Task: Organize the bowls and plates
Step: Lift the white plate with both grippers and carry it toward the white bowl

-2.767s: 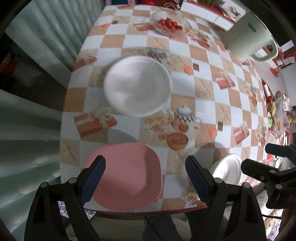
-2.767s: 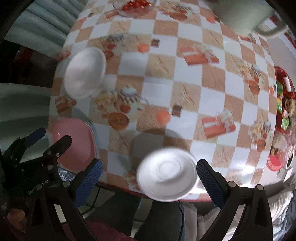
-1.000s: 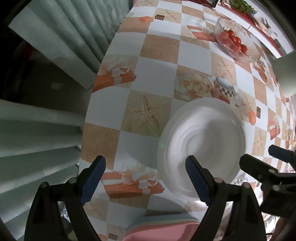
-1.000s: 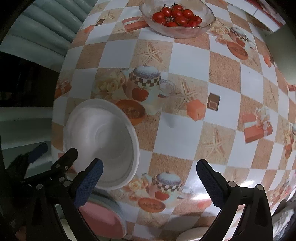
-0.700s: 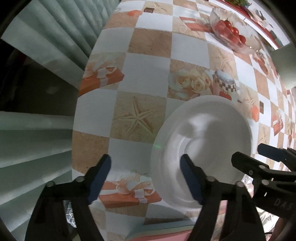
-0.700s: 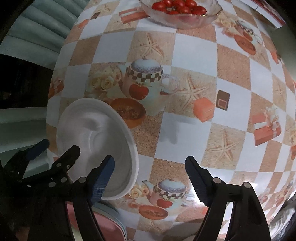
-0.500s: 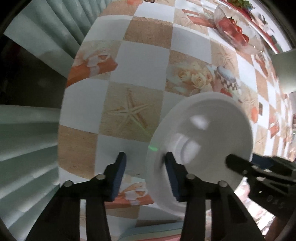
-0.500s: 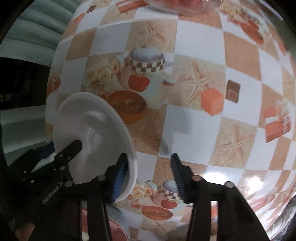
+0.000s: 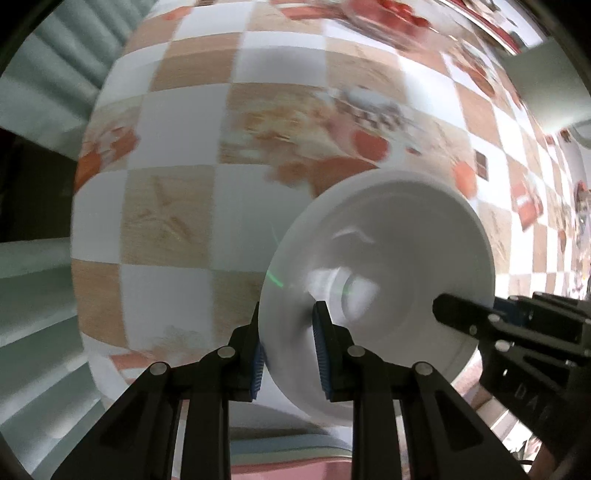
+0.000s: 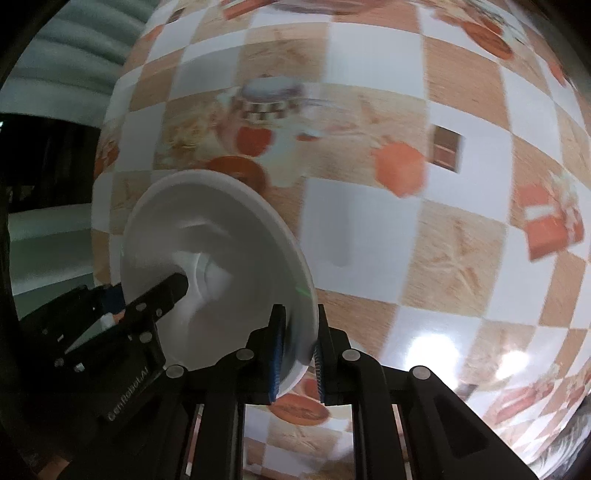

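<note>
Left wrist view, one white bowl, two tongs clamping it

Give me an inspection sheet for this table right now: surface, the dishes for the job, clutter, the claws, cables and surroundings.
Surface: table under a checked cloth printed with starfish, gift boxes and teapots.
Job's things: white bowl, gripped on opposite sides of its rim; a pink plate's edge shows at the near table edge.
Clutter: glass bowl of red fruit at the far end, blurred; part of a pale green container at far right.
Claws: left claw has just been closing and pinches the bowl's rim; right claw is shut on the opposite rim.
Cables: nothing seen.
Surroundings: pale green curtain folds beside the table.
</note>
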A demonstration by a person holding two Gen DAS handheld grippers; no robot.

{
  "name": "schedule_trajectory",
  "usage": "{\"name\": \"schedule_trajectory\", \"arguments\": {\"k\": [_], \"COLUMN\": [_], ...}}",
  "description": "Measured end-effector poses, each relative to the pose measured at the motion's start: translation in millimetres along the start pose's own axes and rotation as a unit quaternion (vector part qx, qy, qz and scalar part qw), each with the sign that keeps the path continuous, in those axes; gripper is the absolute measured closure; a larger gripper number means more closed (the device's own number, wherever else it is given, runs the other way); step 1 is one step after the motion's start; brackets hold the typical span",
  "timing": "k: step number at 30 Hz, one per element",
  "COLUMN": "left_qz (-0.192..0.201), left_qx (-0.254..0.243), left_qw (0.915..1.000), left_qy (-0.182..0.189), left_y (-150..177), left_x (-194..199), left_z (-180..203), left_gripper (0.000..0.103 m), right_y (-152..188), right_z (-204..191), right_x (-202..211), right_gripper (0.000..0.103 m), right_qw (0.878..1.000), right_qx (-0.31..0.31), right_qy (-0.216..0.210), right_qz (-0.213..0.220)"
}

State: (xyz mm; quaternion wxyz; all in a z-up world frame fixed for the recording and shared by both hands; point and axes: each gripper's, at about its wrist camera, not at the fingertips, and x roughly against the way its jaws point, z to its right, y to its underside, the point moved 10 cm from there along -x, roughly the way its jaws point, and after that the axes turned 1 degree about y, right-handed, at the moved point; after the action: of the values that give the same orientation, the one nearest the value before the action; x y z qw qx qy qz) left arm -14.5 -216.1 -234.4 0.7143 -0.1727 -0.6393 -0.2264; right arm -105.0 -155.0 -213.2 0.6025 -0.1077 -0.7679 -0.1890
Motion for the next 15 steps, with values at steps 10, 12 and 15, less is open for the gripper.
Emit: {"name": "schedule_trajectory", "arguments": {"k": [10,12,15], "left_qz": [-0.019,-0.022,-0.024], "left_qx": [-0.05,-0.063,-0.078], "left_qw": [0.9985,0.9977,0.9966], "left_qy": [0.013,0.015,0.012], "left_y": [24,29,33], "left_x": [-12,-14,-17], "left_z": [73,90,105], "left_gripper": [0.077,0.077,0.077], "right_y": [44,55,67], "right_z": [83,98,113], "right_x": [9,11,11], "right_gripper": [0.087,0.087,0.087], "right_qw": [0.997,0.996,0.995], "right_qx": [-0.073,-0.084,-0.102], "right_qy": [-0.006,-0.008,-0.011], "right_qz": [-0.009,-0.009,-0.012]}}
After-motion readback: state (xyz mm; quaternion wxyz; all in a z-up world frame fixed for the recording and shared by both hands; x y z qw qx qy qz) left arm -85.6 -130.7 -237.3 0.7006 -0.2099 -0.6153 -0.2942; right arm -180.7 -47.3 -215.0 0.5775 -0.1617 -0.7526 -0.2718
